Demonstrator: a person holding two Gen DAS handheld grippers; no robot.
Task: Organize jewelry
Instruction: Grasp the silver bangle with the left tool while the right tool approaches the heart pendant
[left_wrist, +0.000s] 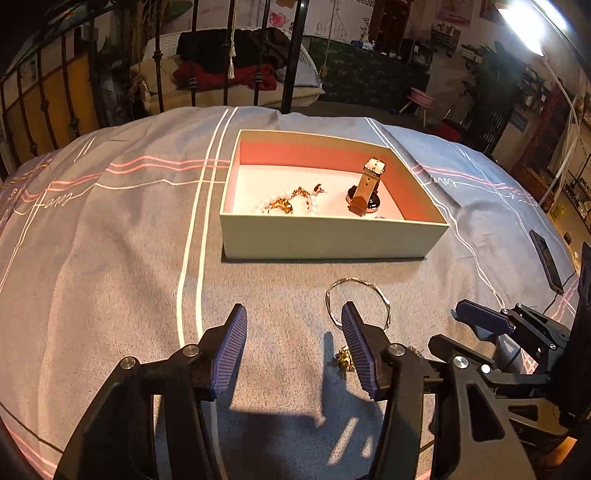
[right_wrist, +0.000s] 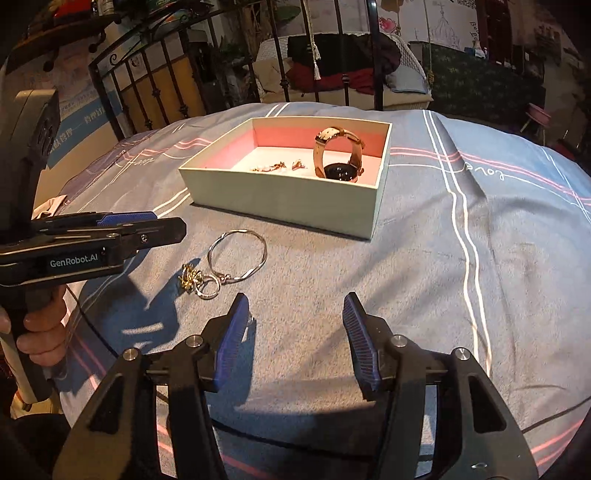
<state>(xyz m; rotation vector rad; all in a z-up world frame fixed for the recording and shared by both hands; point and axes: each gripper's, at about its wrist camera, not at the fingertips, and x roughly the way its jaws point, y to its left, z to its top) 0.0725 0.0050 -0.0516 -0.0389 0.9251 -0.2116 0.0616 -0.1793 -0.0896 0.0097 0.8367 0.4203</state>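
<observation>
An open box (left_wrist: 325, 236) (right_wrist: 280, 199) with a pink inside stands on the bed. In it lie a watch (left_wrist: 365, 188) (right_wrist: 338, 158) with a tan strap and a pearl and gold piece (left_wrist: 288, 203) (right_wrist: 275, 167). In front of the box a silver bangle (left_wrist: 357, 284) (right_wrist: 236, 256), a small ring (right_wrist: 207, 288) and a gold trinket (left_wrist: 345, 359) (right_wrist: 189, 276) lie on the cover. My left gripper (left_wrist: 293, 317) is open and empty, its right finger over the bangle. My right gripper (right_wrist: 293, 308) is open and empty, to the right of the bangle.
The bed has a grey-blue cover (left_wrist: 110, 240) with white and pink stripes. A black iron bed frame (left_wrist: 291, 55) stands behind the box. A dark phone (left_wrist: 546, 258) lies at the cover's right side. The right gripper (left_wrist: 491, 325) shows in the left wrist view.
</observation>
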